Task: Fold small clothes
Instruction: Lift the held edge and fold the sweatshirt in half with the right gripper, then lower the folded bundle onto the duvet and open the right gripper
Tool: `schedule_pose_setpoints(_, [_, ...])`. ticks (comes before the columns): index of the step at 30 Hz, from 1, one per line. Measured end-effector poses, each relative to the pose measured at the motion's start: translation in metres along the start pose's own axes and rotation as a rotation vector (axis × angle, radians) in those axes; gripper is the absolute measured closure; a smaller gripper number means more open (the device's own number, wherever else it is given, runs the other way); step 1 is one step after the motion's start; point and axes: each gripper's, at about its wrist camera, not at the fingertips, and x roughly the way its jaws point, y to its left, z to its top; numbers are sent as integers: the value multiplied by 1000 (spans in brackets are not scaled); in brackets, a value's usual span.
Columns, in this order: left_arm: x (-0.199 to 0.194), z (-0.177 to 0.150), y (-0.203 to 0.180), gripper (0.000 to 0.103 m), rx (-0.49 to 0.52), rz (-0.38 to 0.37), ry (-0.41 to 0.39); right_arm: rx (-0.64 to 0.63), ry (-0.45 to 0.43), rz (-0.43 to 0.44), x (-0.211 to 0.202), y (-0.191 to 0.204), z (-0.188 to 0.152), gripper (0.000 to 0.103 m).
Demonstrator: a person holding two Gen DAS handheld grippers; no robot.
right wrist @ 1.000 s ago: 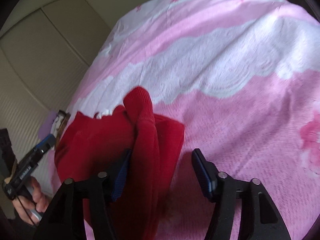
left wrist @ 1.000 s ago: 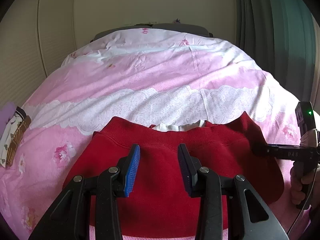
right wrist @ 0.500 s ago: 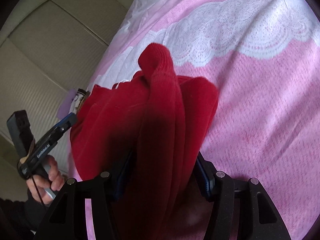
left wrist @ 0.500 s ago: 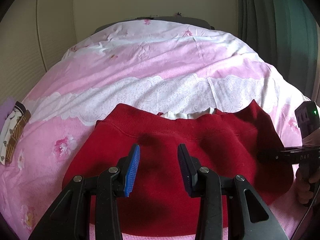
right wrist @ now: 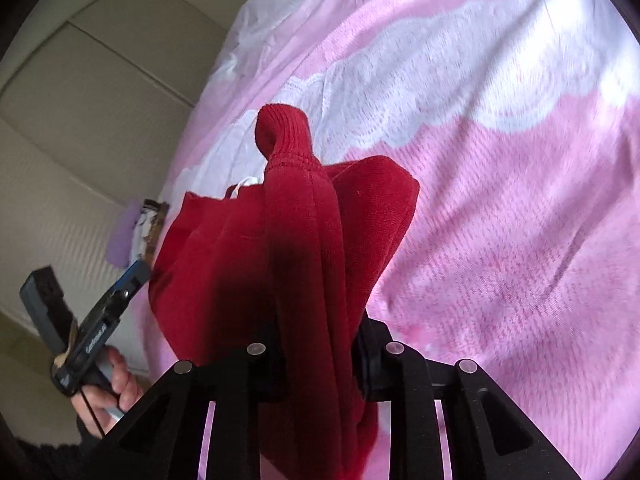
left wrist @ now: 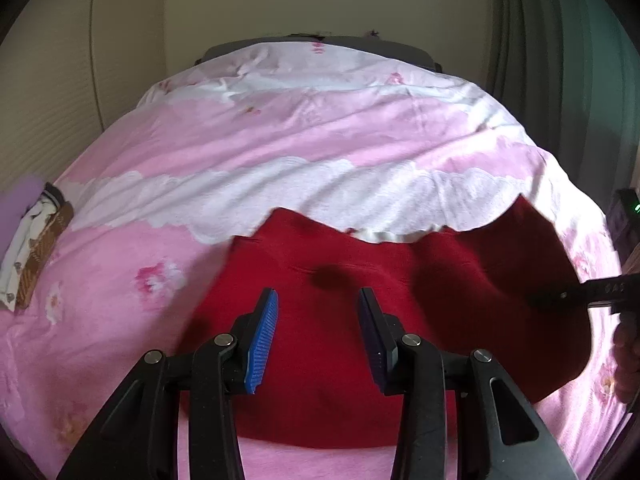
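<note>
One red sweater (left wrist: 320, 364) is lying on a pink and white bedspread (left wrist: 280, 152), its single white inner collar (left wrist: 394, 235) peeking out at the far edge. Two hand-held grippers are working over it. The left gripper (left wrist: 318, 340) is hovering above the middle of the garment with its two jaws standing partly apart, nothing between them; one blue pad (left wrist: 262, 344) is showing clearly. The right gripper (right wrist: 320, 344) has just been closing its jaws, and they are now pinching a bunched sleeve (right wrist: 304, 240) of the sweater, whose one ribbed cuff (right wrist: 282, 130) is sticking up beyond the fingers. In the right wrist view one hand (right wrist: 108, 392) is gripping the left gripper's handle. At the bedspread's left edge one small folded pile of patterned cloth (left wrist: 34, 248) is sitting, well apart from the sweater.
</note>
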Motion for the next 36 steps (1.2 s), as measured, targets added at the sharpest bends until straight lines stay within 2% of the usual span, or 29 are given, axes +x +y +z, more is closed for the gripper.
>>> schedule_pose_setpoints(4, [-9, 5, 32, 60, -32, 17, 9, 63, 36, -181, -9, 42, 11, 78])
schedule_pose_setpoints(6, [-14, 6, 46, 60, -36, 27, 9, 96, 25, -255, -12, 58, 14, 78])
schedule_pose_setpoints(12, [-31, 8, 92, 59, -63, 44, -4, 113, -92, -523, -7, 132, 12, 78])
schedule_pose_setpoints(14, [-40, 5, 113, 59, -87, 41, -14, 90, -149, -640, 0, 163, 9, 78])
schedule_pose_setpoints(17, [-54, -1, 141, 57, -110, 26, -21, 47, -208, -764, 11, 200, 1, 78])
schedule_pose_setpoints(22, [-74, -17, 196, 56, -128, 67, -27, -48, -265, -964, 61, 270, -4, 78])
schedule_pose_setpoints(27, [-86, -32, 261, 56, -181, 138, -23, -183, -245, -1132, 144, 327, -8, 77])
schedule_pose_setpoints(28, [-87, -35, 273, 56, -193, 149, -22, -183, -245, -1132, 144, 327, -8, 77])
schedule_pose_setpoints(29, [-89, -38, 284, 56, -207, 160, -20, -220, -223, -1159, 173, 340, -14, 77])
schedule_pose_setpoints(31, [-89, -43, 299, 56, -222, 175, -18, -259, -197, -1197, 199, 347, -22, 76])
schedule_pose_setpoints(35, [-84, -51, 311, 56, -226, 175, -8, -324, -192, -1249, 235, 351, -43, 73])
schedule_pose_setpoints(36, [-82, -52, 310, 56, -224, 171, -6, -336, -200, -1253, 241, 348, -49, 69])
